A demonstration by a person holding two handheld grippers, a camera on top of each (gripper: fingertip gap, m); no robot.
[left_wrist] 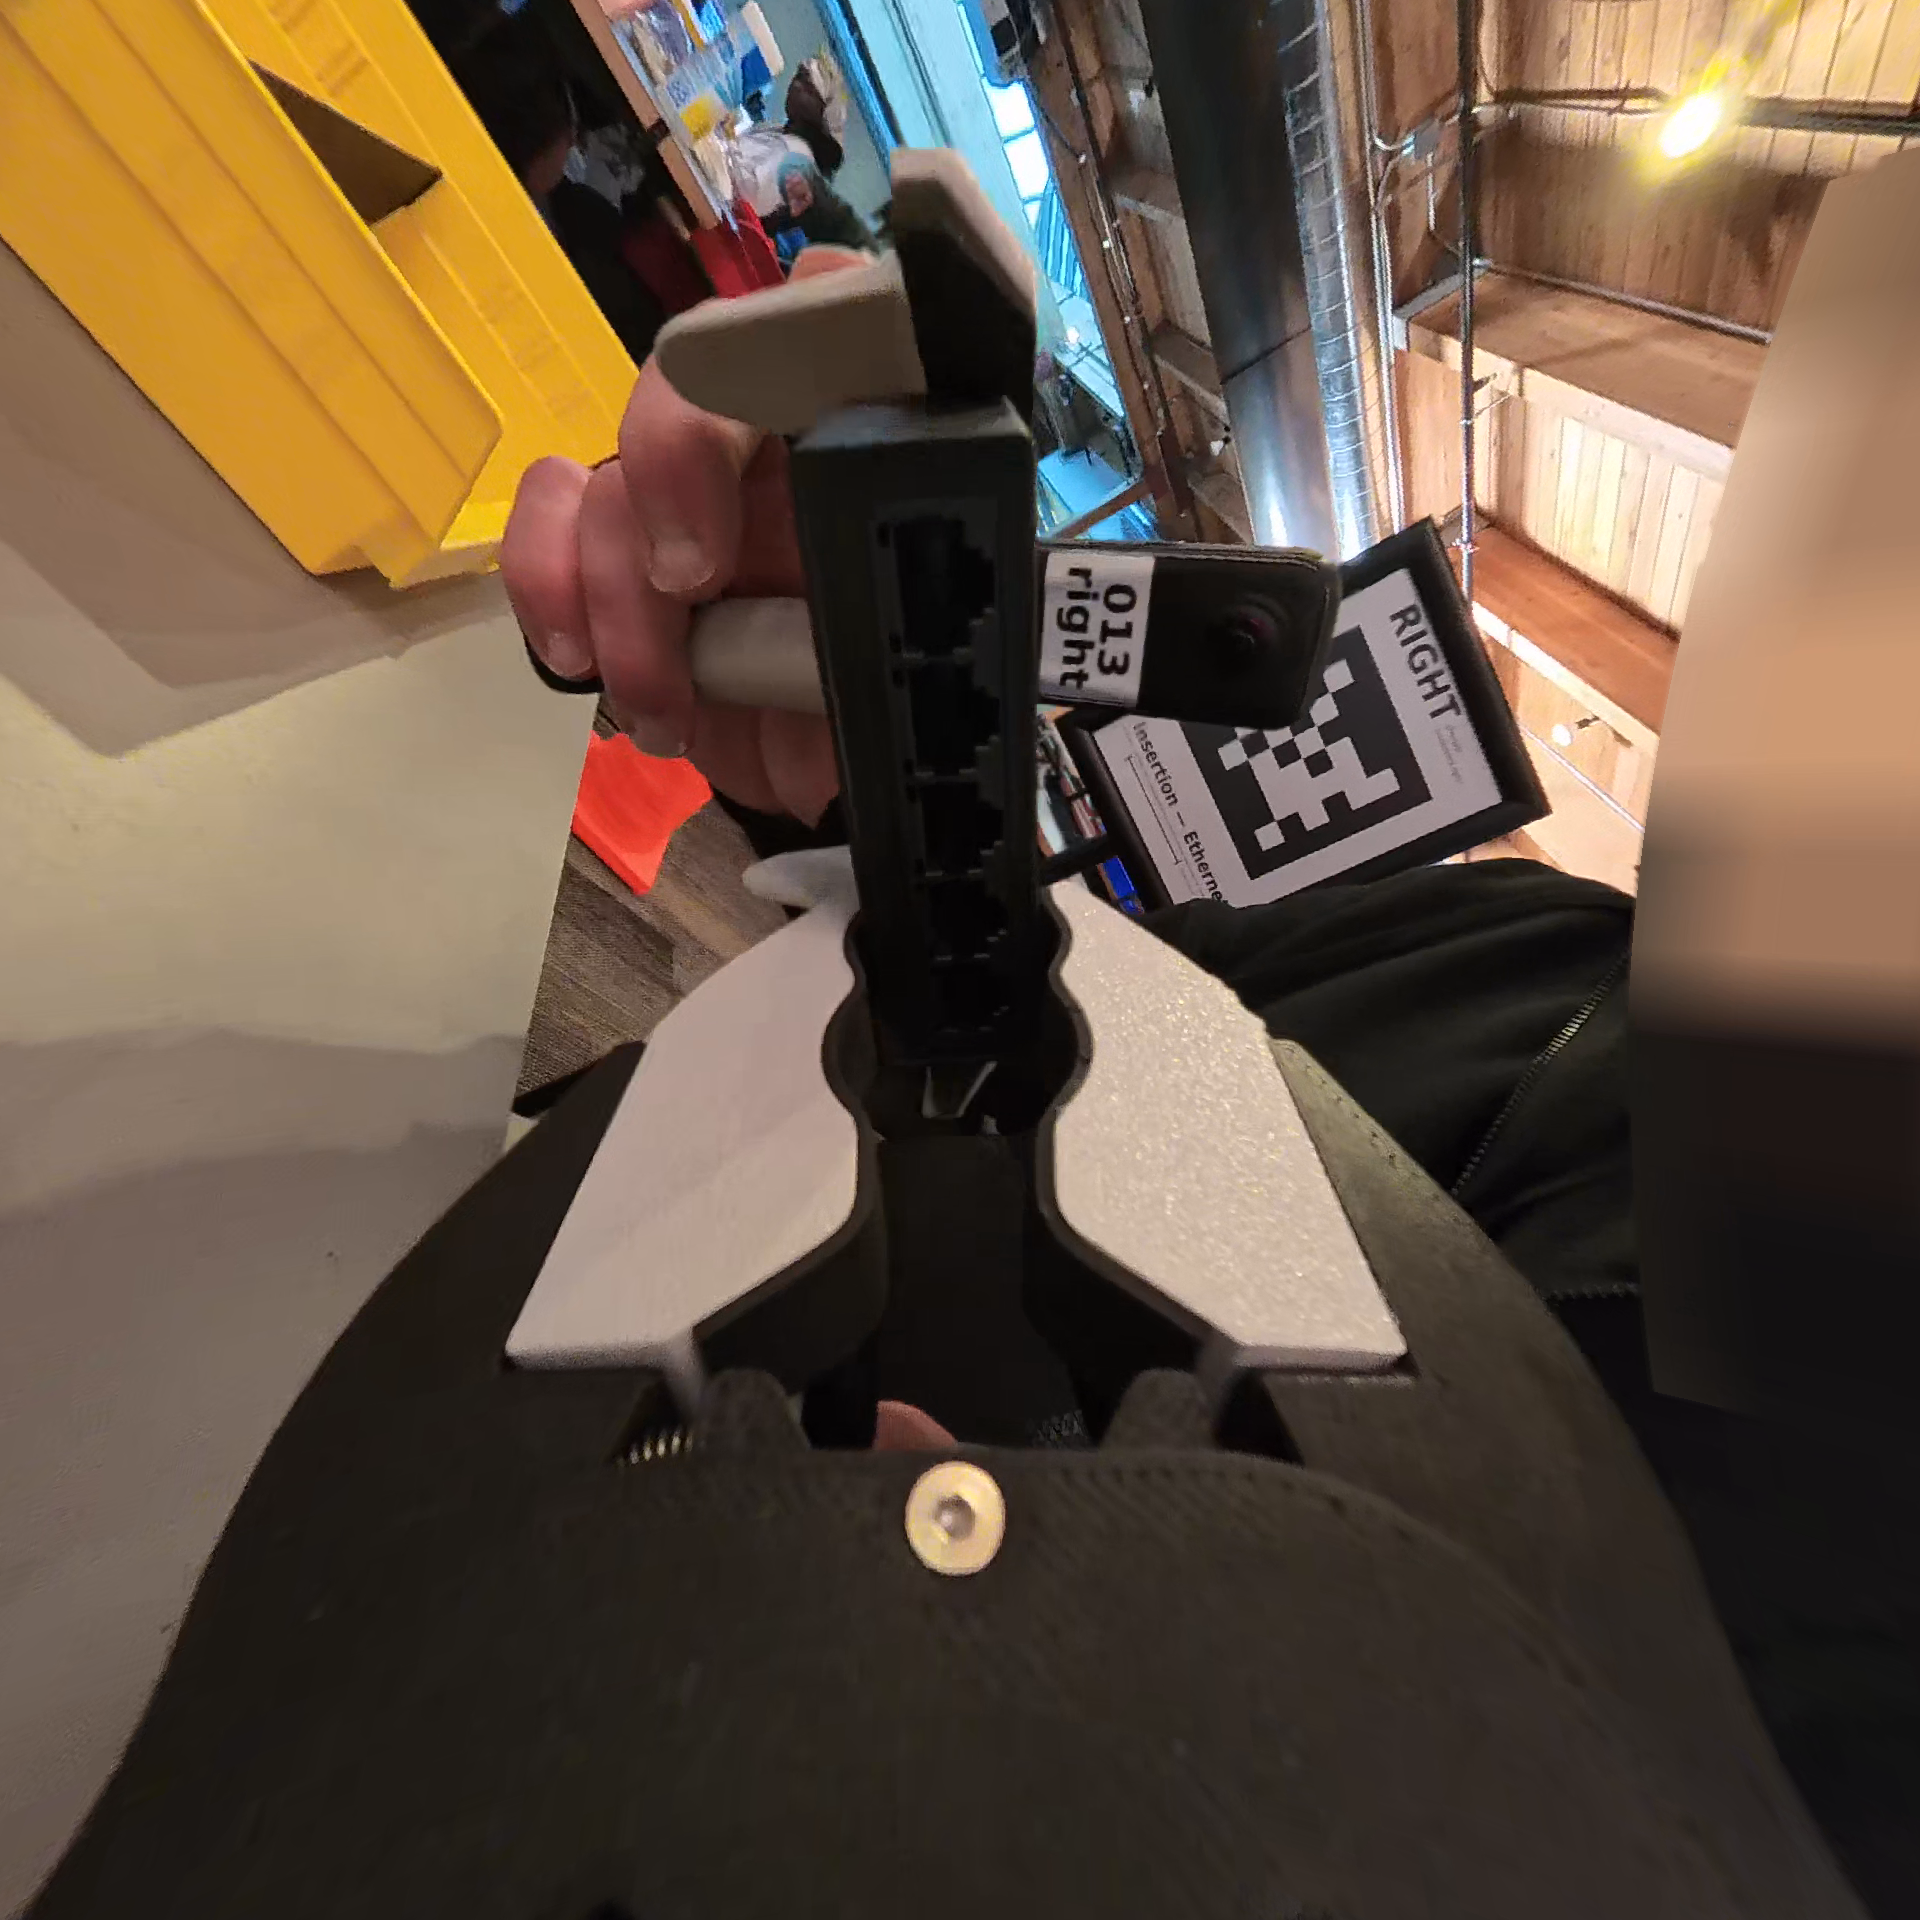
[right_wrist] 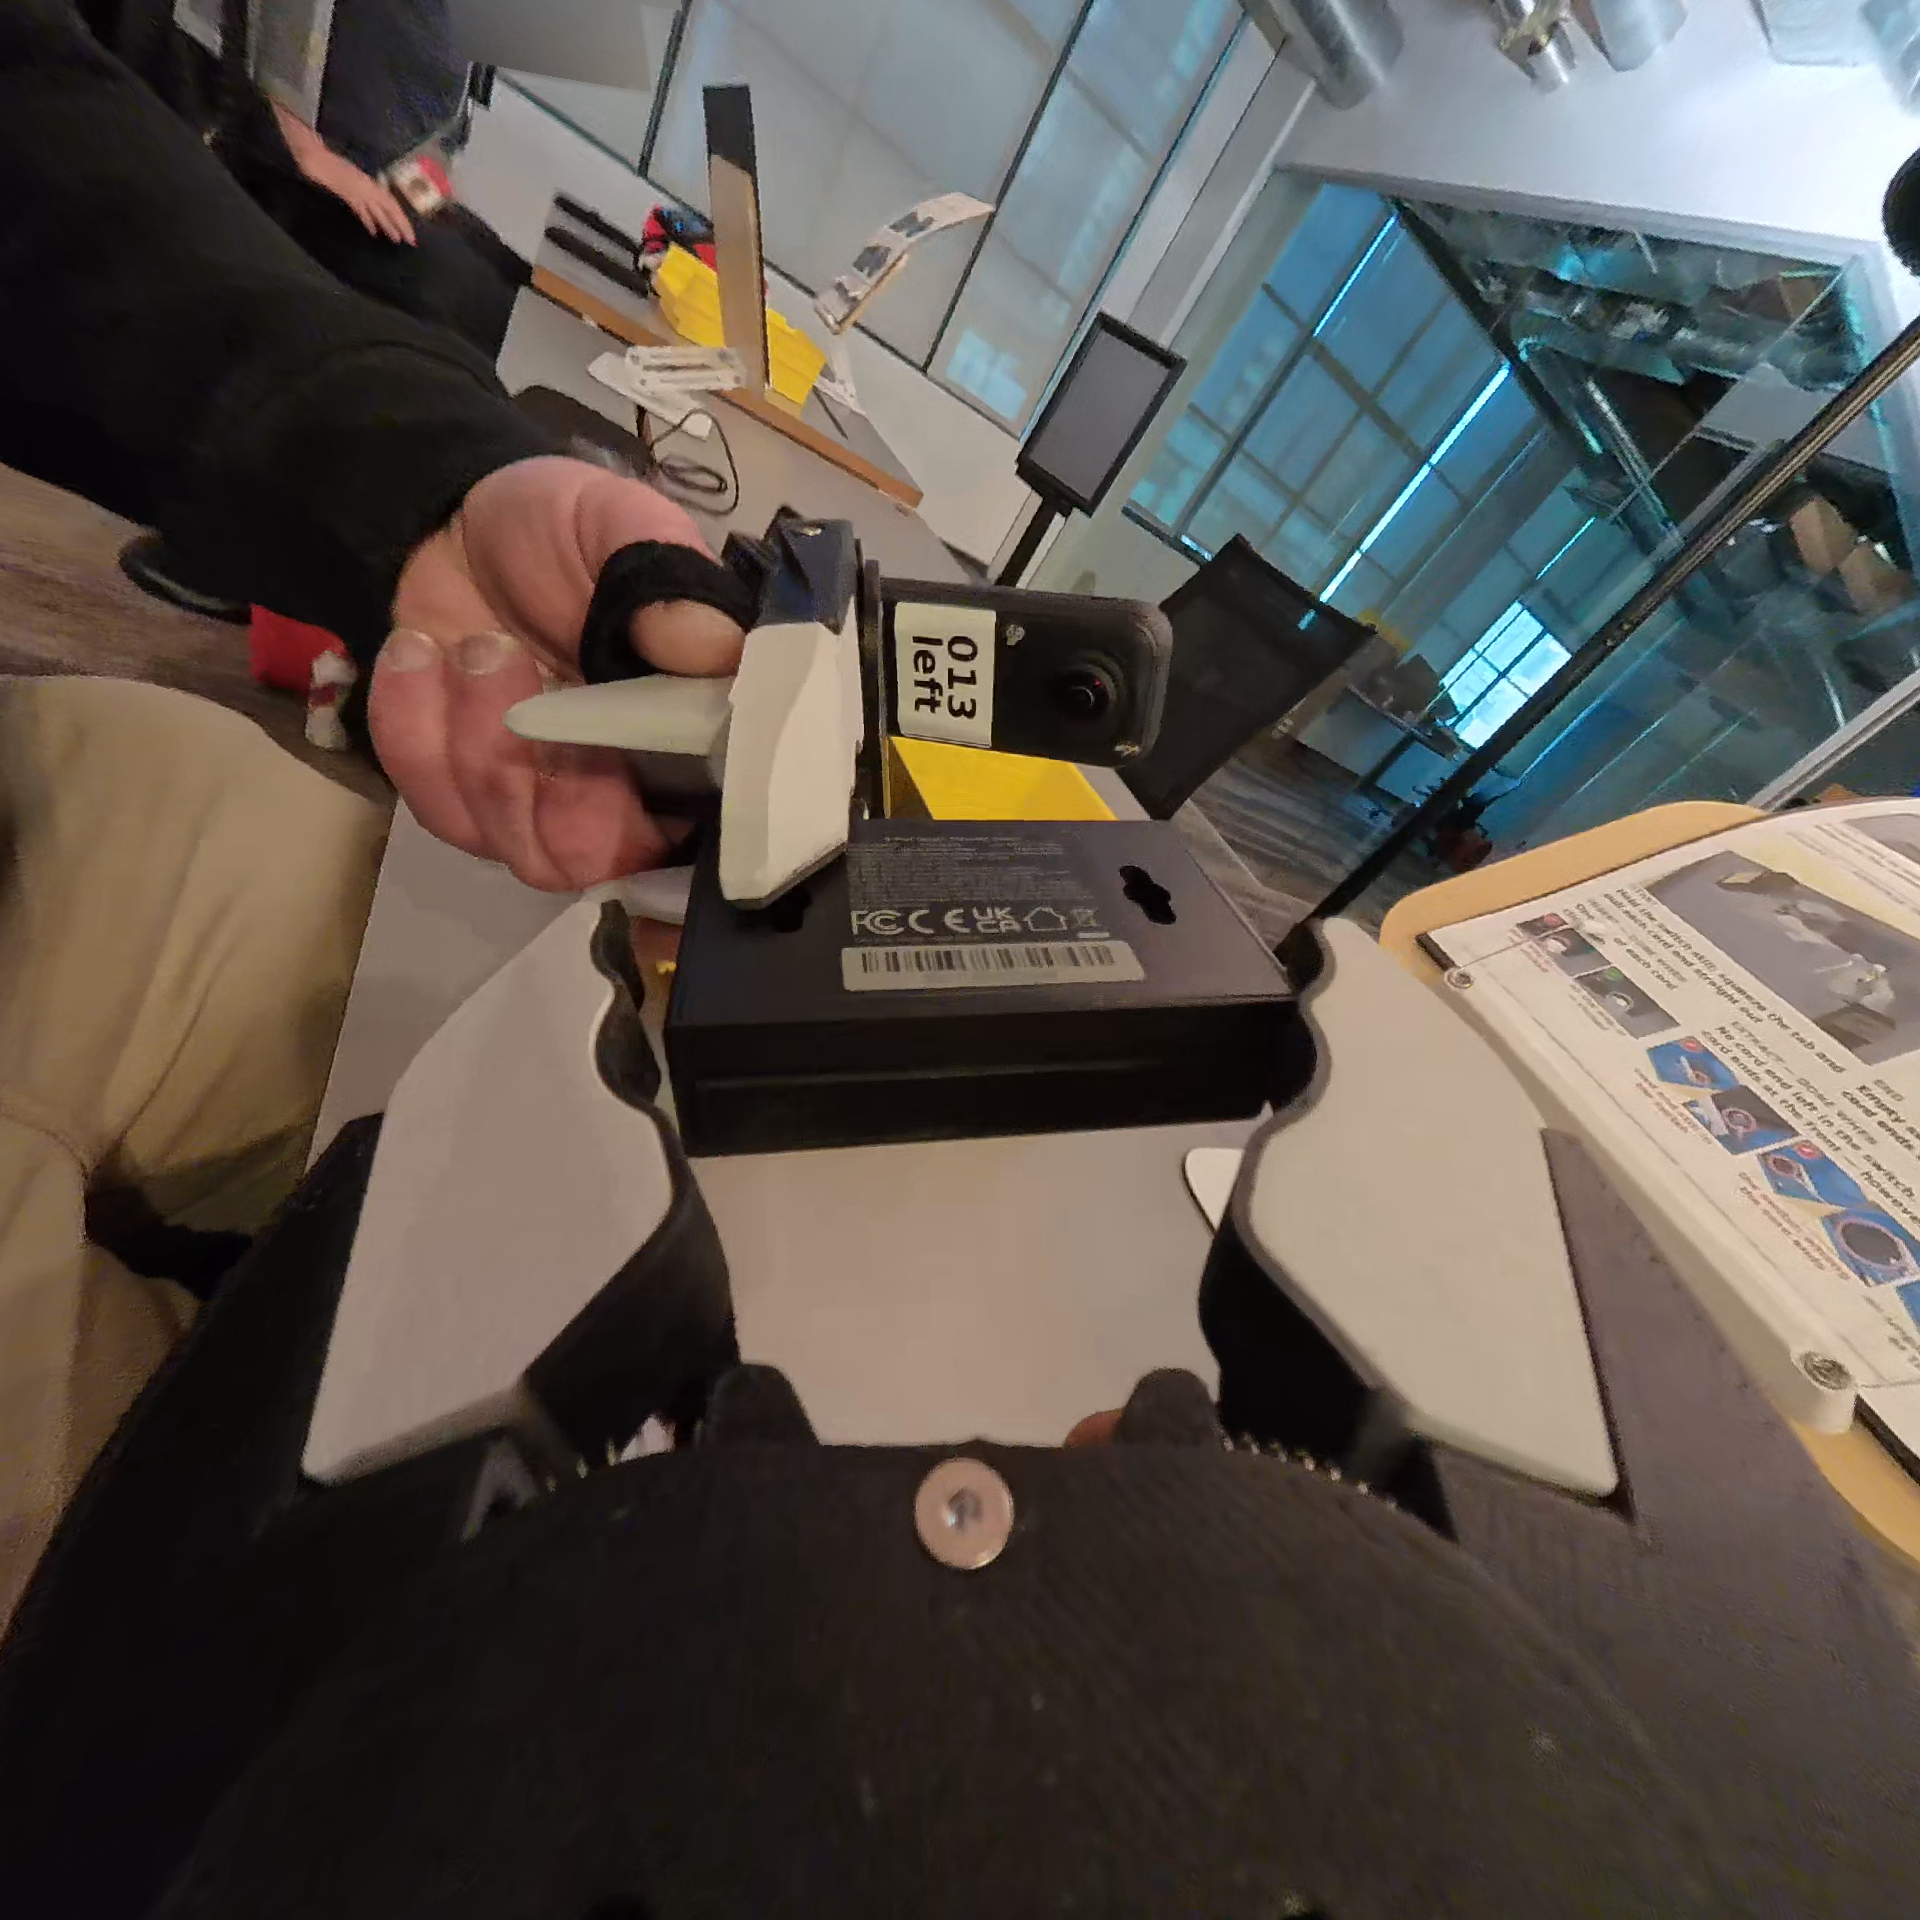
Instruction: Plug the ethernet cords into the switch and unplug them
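Note:
The black switch (left_wrist: 935, 727) stands on end in the left wrist view, its row of ports facing me and empty. My left gripper (left_wrist: 956, 935) is shut on its near end. In the right wrist view the switch (right_wrist: 977, 997) lies with its labelled underside up, just above the grey table (right_wrist: 935, 1268). My right gripper (right_wrist: 977, 966) spans its length, with a white finger against each end. The left gripper (right_wrist: 779, 821) pinches the switch's far left corner. The right gripper's finger (left_wrist: 790, 343) shows at the switch's top end. No ethernet cord is in view.
A yellow bin (left_wrist: 260, 260) stands on the table to the left; it also shows behind the switch (right_wrist: 987, 779). A printed instruction sheet on a wooden board (right_wrist: 1714, 1039) lies to the right. A framed marker sign (left_wrist: 1320, 748) stands behind. A person's hands hold both grippers. My left and right fingertips are right by each other.

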